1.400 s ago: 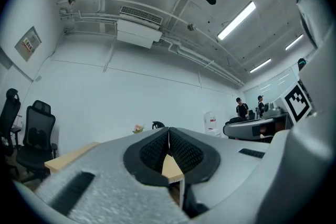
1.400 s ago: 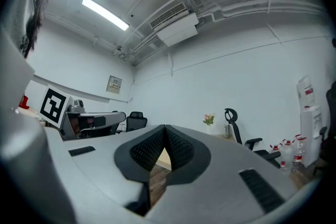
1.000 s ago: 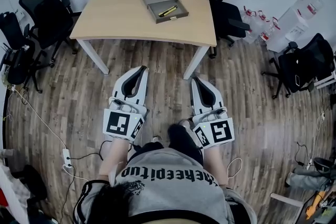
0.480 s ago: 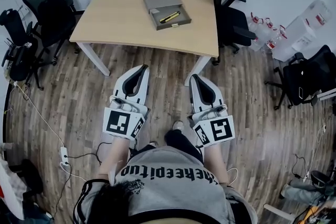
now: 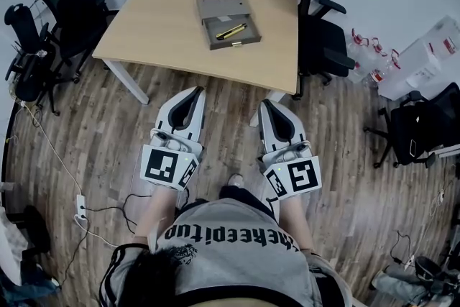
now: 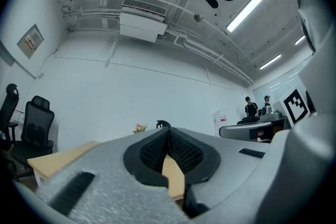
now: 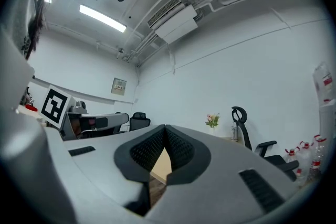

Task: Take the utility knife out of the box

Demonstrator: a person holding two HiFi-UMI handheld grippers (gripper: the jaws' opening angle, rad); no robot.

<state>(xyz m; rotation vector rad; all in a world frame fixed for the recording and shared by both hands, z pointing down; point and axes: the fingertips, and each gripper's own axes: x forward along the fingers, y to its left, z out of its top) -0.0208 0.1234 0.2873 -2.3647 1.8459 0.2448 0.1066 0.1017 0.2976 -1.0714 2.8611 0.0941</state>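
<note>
Knife [image 5: 231,31] is lying diagonally in box [image 5: 234,44], well ahead, midway between left gripper [image 5: 195,92] and right gripper [image 5: 267,105]; both are sitting closed, empty.

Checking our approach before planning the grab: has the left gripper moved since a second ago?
Yes. The left gripper has moved forward, toward the table: the strip of wooden floor between its tip and the table's near edge has narrowed.

My left hand-held gripper [image 5: 195,91] and right hand-held gripper [image 5: 267,104] are white with black-and-white square markers, the table [image 5: 165,18] is pale tan, the box [image 5: 215,7] grey-brown and the utility knife [image 5: 231,31] yellow and black.
</note>
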